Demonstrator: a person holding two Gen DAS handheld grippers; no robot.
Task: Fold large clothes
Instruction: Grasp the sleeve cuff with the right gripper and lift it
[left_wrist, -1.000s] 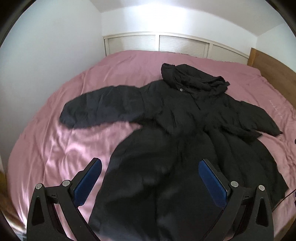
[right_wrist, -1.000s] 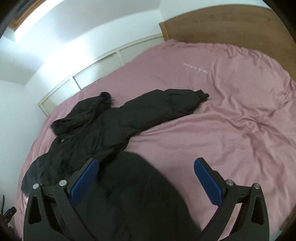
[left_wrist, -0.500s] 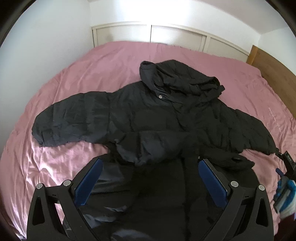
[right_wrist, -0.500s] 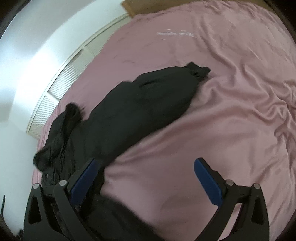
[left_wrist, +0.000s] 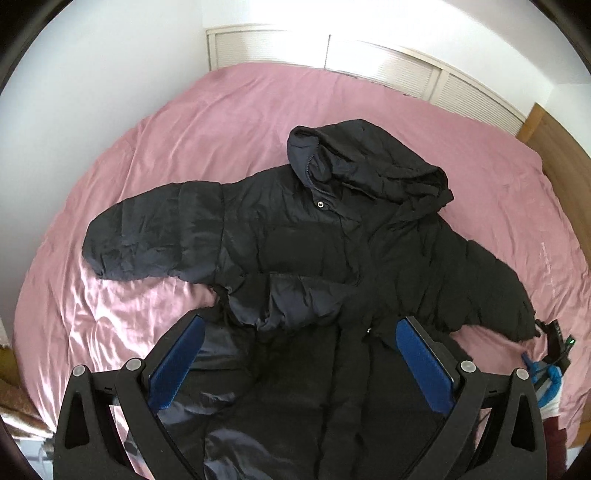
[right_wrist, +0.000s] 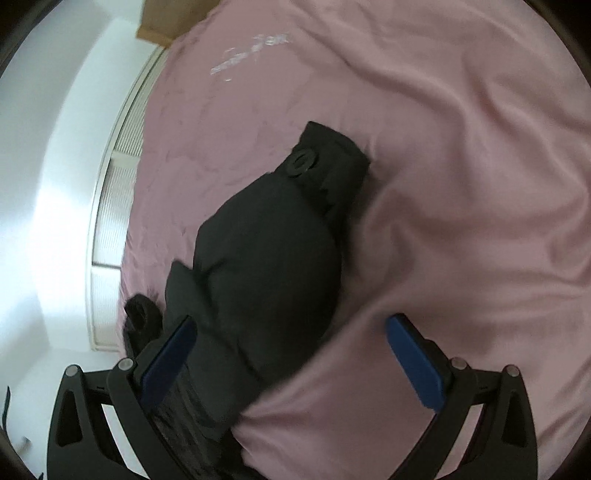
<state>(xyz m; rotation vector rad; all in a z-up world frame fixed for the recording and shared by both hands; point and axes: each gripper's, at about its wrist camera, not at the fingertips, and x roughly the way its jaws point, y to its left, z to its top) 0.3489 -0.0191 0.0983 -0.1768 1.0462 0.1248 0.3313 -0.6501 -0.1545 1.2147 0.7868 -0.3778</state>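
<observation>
A large black hooded puffer coat lies spread face up on a pink bed, hood toward the far wall, both sleeves out to the sides. Its lower part is bunched up toward the chest. My left gripper is open and empty, hovering over the coat's lower front. My right gripper is open and empty, just above the coat's right sleeve, whose cuff with a round button points away from me. The right gripper also shows at the right edge of the left wrist view, by the sleeve's end.
White louvred panels run along the wall behind the bed. A wooden headboard stands at the right. The pink sheet is creased around the sleeve. A white wall borders the bed's left side.
Both grippers have moved forward and lower over the coat. The coat's hem has been bunched up toward its chest. The right gripper has swung down close over the right sleeve.
</observation>
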